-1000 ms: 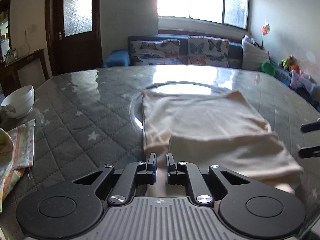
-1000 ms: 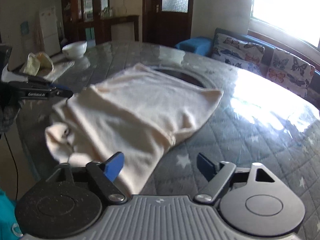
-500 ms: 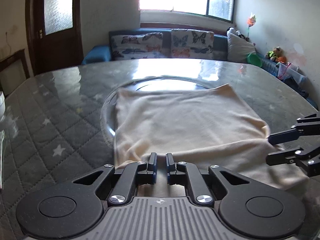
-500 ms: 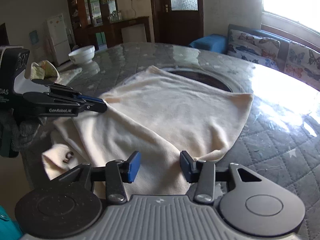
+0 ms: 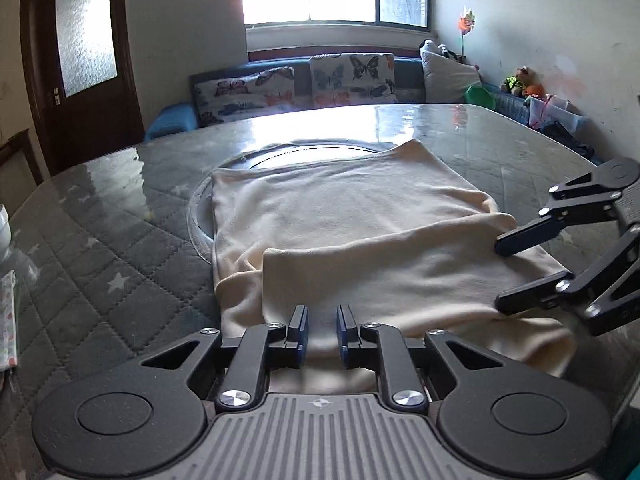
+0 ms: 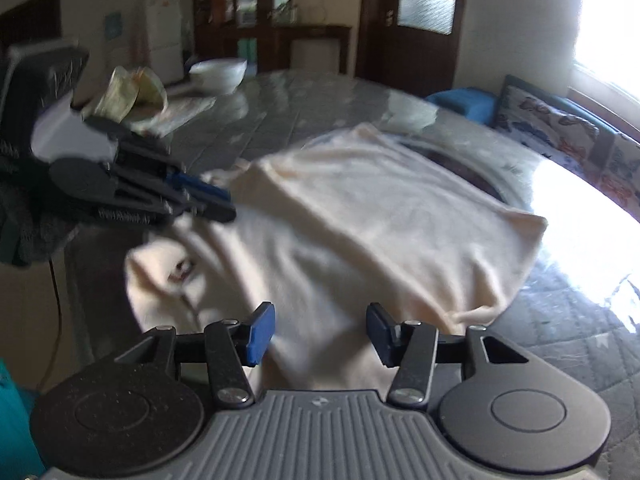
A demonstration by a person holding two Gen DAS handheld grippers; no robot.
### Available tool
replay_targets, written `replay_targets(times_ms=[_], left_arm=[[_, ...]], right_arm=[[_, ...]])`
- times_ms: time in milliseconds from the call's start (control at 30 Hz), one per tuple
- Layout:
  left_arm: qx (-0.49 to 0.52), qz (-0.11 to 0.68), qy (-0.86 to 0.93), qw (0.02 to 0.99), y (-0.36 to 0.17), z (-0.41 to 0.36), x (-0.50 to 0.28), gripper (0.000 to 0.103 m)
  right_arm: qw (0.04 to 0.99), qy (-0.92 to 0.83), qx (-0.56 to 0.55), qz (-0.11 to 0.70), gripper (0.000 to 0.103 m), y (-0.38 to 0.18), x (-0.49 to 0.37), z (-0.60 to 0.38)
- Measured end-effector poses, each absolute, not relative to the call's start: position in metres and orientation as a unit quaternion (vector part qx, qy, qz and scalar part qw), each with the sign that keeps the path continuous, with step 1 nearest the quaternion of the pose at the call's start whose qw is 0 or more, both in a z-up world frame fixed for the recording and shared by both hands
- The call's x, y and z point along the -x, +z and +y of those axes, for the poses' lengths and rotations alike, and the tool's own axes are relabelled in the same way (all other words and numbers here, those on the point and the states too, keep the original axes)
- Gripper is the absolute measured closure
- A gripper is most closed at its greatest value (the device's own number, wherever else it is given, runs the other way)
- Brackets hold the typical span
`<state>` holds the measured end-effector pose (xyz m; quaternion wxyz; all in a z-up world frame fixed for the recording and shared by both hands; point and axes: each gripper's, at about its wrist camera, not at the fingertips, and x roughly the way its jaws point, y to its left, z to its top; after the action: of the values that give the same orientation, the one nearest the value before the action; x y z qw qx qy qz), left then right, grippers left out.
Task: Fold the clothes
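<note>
Left gripper (image 5: pixel 322 320), low centre, jaws narrowly apart and opening over the cream garment (image 5: pixel 360 240). Right gripper (image 6: pixel 320 330) jaws are half-wide and opening, with cloth between them unpinched

Left gripper (image 5: pixel 322 322) fingers narrowly apart, opening, right gripper (image 6: pixel 320 330) wider, opening

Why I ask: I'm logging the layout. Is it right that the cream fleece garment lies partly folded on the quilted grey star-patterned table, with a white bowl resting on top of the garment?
Not quite. The cream fleece garment does lie partly folded on the quilted grey table, but the white bowl stands apart from it at the table's far side, as the right wrist view shows.
</note>
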<state>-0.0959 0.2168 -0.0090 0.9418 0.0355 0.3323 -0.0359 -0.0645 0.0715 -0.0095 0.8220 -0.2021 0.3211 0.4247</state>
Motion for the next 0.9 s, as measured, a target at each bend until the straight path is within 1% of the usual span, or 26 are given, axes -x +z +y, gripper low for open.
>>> replay_targets(times_ms=[167, 300, 433, 500, 667, 700, 900], left_arm=[[-0.072, 0.321, -0.042, 0.943, 0.006, 0.224, 0.126, 0.086], [-0.134, 0.323, -0.067, 0.934, 0.005, 0.219, 0.152, 0.086], [-0.193, 0.312, -0.104, 0.925, -0.003, 0.202, 0.170, 0.084], [-0.215, 0.301, -0.113, 0.922, -0.008, 0.194, 0.172, 0.084], [-0.240, 0.281, -0.145, 0.918, -0.017, 0.183, 0.168, 0.084], [-0.245, 0.281, -0.149, 0.916, -0.019, 0.182, 0.169, 0.084], [-0.246, 0.285, -0.153, 0.914, -0.025, 0.185, 0.170, 0.083]], right_arm=[[0.821, 0.434, 0.200, 0.313, 0.050, 0.007, 0.074, 0.059], [0.816, 0.434, 0.214, 0.317, 0.045, 0.012, 0.084, 0.045], [0.804, 0.440, 0.238, 0.322, 0.042, 0.012, 0.097, 0.035], [0.798, 0.443, 0.253, 0.320, 0.036, 0.011, 0.104, 0.033], [0.791, 0.450, 0.280, 0.306, 0.034, 0.007, 0.116, 0.036], [0.790, 0.451, 0.284, 0.302, 0.032, 0.006, 0.118, 0.037], [0.782, 0.463, 0.304, 0.287, 0.031, 0.000, 0.123, 0.045]])
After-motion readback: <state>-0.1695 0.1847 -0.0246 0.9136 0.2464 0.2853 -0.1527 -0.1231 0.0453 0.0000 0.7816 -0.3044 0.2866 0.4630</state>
